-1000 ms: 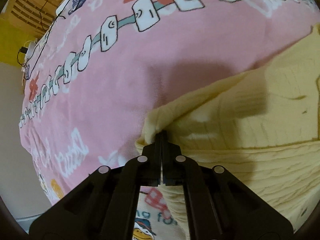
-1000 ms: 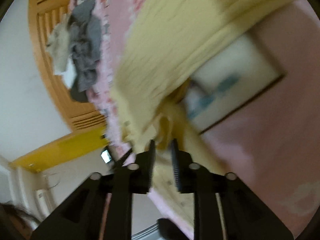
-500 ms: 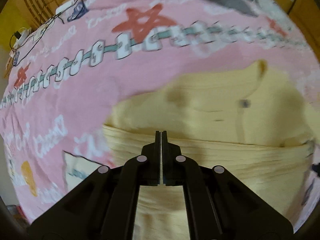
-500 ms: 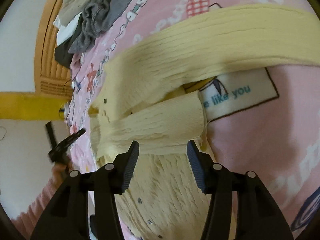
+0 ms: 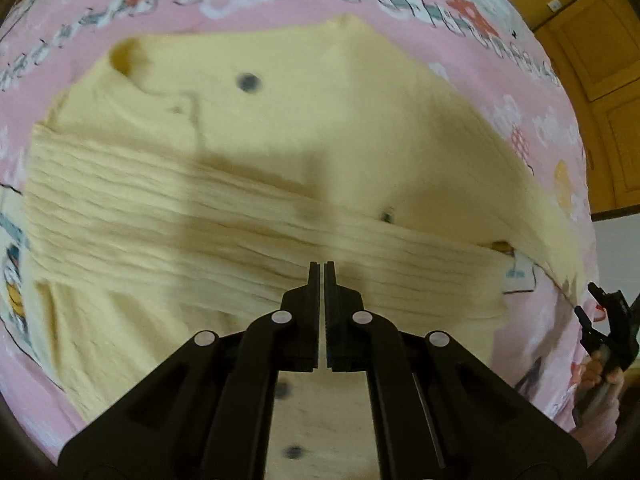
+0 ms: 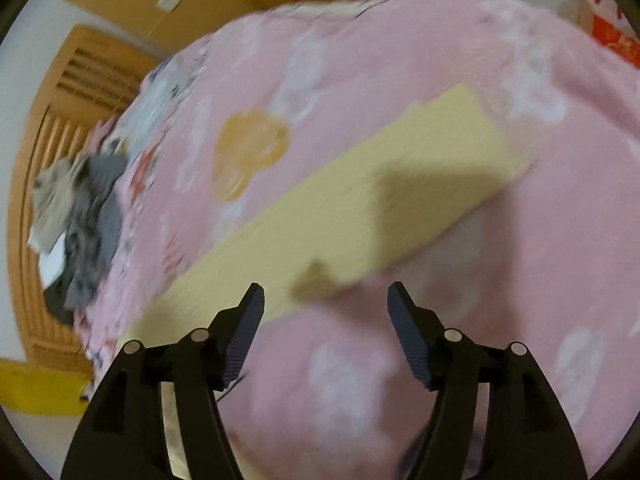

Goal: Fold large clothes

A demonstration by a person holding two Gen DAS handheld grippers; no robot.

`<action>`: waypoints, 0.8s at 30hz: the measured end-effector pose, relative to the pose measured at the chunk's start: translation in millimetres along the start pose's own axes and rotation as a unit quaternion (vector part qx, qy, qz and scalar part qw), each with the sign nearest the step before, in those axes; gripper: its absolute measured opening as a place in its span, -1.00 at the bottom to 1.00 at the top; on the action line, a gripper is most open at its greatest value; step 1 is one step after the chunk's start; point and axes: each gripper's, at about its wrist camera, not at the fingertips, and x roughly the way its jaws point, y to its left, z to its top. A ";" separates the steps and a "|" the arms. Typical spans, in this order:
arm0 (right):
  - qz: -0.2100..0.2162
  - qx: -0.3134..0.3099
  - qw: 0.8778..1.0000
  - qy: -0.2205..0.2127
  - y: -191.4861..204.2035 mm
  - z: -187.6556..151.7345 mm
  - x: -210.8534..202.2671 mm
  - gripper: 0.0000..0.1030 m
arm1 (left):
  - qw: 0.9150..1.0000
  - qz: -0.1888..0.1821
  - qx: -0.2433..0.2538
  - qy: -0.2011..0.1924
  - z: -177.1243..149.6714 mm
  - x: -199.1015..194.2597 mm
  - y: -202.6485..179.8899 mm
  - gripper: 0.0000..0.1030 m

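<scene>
The yellow cardigan (image 5: 280,152) lies spread on the pink bed cover (image 6: 400,52) with 1 sleeve (image 5: 240,232) folded across it, the left tool (image 5: 321,268) is closed and empty above it, and the right tool (image 6: 325,300), just opening, holds nothing.

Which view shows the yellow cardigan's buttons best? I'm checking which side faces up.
The left wrist view: the yellow cardigan fills it, with dark buttons visible on the body. The right wrist view is blurred and shows only one long sleeve lying on the pink blanket, no buttons.
</scene>
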 end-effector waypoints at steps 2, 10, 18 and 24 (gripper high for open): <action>-0.009 0.022 1.000 -0.002 -17.1 15.2 4.1 0.19 | 1.000 -0.009 -0.006 0.007 -2.8 5.9 -12.6 -0.97; 0.021 0.139 0.989 0.039 -73.1 35.6 36.6 -0.07 | 0.999 -0.026 -0.017 0.028 -13.0 19.0 -46.0 -0.97; 0.034 0.158 0.987 0.011 -87.9 54.1 31.1 -0.10 | 0.999 -0.024 -0.017 0.044 -28.9 19.1 -41.6 -0.97; 0.015 0.129 0.992 0.002 -83.8 64.6 30.7 -0.81 | 0.998 -0.021 -0.039 0.036 -29.3 20.7 -27.2 -0.97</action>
